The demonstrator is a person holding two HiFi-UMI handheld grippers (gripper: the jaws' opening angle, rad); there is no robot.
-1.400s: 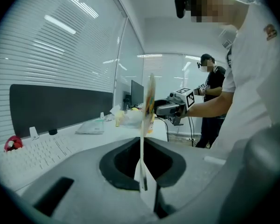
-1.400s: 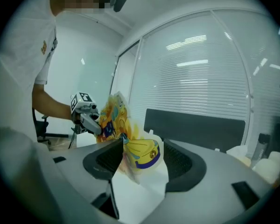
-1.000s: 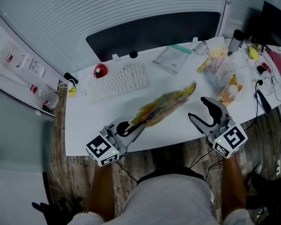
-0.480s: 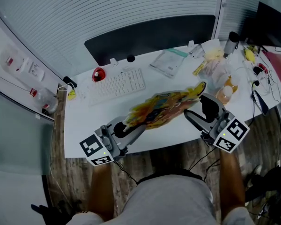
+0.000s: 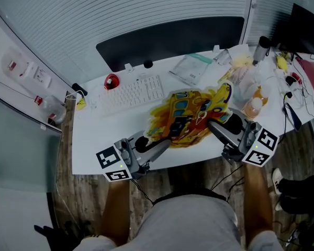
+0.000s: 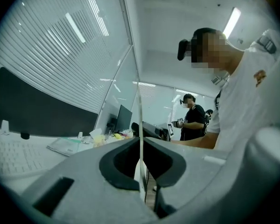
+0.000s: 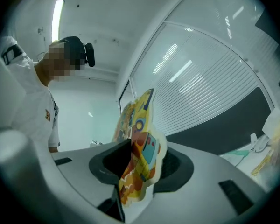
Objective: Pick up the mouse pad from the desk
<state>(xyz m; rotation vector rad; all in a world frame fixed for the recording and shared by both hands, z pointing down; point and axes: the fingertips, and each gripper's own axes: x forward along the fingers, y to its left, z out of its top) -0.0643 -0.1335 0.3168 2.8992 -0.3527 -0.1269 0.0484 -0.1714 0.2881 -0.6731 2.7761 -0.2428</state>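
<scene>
Over the front of the white bench (image 5: pixel 120 124), short of the keyboard (image 5: pixel 133 93): mouse pad (image 5: pixel 191 116) raised and seemingly off the surface, printed face tipped up toward the head camera, long axis running left to right between the two hands. Lies straight ahead of both grippers, one at each near corner, neither nearer than the other.

Left gripper (image 5: pixel 165 143): clamped tight on the pad's lower left edge. Right gripper (image 5: pixel 225 127): just been closing, jaws partway apart with the pad's right edge standing between them, not plainly pinched. Probably carried by the left alone, then; calls for the right to finish closing before carrying away.

From the head view: whole outline and tilt. From the left gripper view: only a thin pale edge in the closed jaws. From the right gripper view: colourful print curling inside the gap.
</scene>
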